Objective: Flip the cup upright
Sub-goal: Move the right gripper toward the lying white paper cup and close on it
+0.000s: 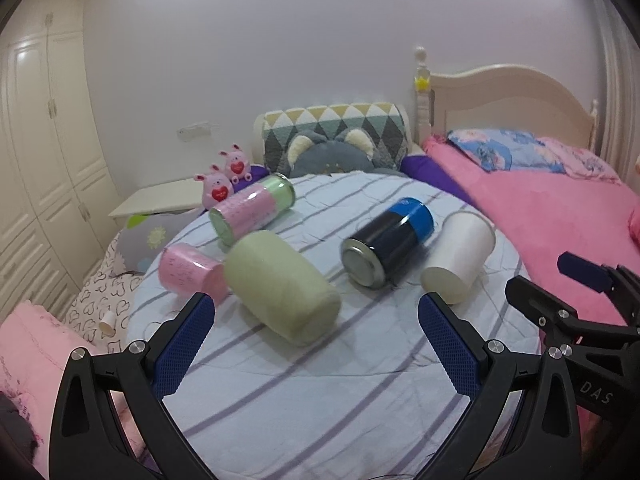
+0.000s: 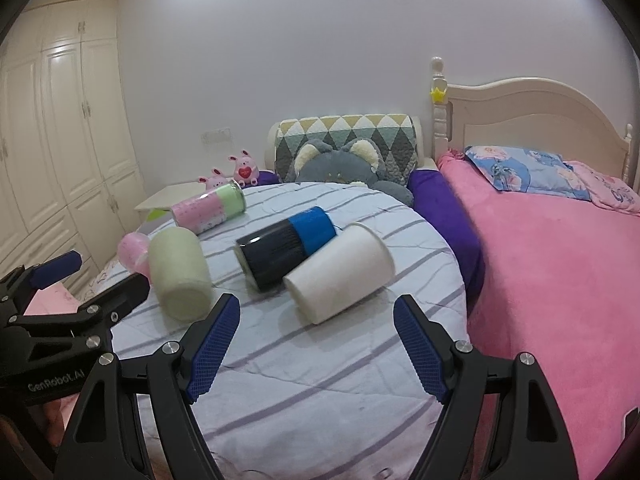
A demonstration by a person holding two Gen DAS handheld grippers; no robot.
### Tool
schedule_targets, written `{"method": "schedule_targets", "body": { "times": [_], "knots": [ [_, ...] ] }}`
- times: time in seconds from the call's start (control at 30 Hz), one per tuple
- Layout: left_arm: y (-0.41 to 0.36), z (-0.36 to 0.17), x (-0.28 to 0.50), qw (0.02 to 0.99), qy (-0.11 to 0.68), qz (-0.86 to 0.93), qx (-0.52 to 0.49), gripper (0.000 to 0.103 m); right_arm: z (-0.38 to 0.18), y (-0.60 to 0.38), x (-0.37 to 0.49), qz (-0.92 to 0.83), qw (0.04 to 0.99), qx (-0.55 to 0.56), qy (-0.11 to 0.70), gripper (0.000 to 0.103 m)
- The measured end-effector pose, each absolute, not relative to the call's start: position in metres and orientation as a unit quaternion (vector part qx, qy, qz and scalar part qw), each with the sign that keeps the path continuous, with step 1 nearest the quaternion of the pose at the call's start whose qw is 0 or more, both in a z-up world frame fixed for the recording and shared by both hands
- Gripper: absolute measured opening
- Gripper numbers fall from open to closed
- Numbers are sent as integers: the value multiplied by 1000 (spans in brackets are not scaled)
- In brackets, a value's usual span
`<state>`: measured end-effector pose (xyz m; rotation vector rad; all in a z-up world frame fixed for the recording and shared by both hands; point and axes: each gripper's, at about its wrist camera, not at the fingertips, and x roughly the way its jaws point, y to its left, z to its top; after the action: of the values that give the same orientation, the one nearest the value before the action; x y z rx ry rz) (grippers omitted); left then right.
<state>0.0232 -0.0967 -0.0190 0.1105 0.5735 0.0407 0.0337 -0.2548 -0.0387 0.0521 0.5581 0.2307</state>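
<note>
In the left wrist view, my left gripper has its blue pads spread wide and empty at the bottom of the frame, and so does my right gripper in the right wrist view. Every cup lies on its side on the striped round cloth. Going left to right in the left view: a small pink cup at centre left, touching the pale green cup that sits just above the gap between my left fingers; behind them, toward the upper middle, a pink-and-green cup; then a black-and-blue cup right of centre, and beside it, touching or nearly so, the white cup. I judge the pale green cup the natural one for my left side and the white cup for my right, since each lies just ahead of that gripper's opening. To do it well I should close across the body near the middle, lift clear of the cloth, then rotate so the open end faces up before setting it down. The soft cloth may let a cup roll or stand unsteadily. The neighbours crowd in: the pink cup presses on the green one, and the black-and-blue cup sits close against the white one, so a finger could nudge either. Two pink plush toys and a grey plush sit farther back, well apart.
</note>
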Motion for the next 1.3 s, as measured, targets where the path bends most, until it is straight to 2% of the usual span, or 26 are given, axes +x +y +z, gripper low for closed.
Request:
{"method": "schedule_targets", "body": {
  "times": [0.67, 1.2, 1.27, 1.3],
  "knots": [
    [-218, -46, 91, 932, 343, -4, 119, 103, -83, -356, 103, 137, 933, 41, 330, 80],
    [-235, -82, 159, 897, 433, -24, 87, 103, -107, -391, 139, 157, 913, 57, 371, 80],
    [-232, -87, 164, 893, 443, -38, 75, 98, -108, -391, 142, 162, 912, 55, 373, 80],
    [-231, -89, 167, 889, 451, -38, 70, 91, -109, -390, 143, 164, 911, 55, 374, 80]
  ]
}}
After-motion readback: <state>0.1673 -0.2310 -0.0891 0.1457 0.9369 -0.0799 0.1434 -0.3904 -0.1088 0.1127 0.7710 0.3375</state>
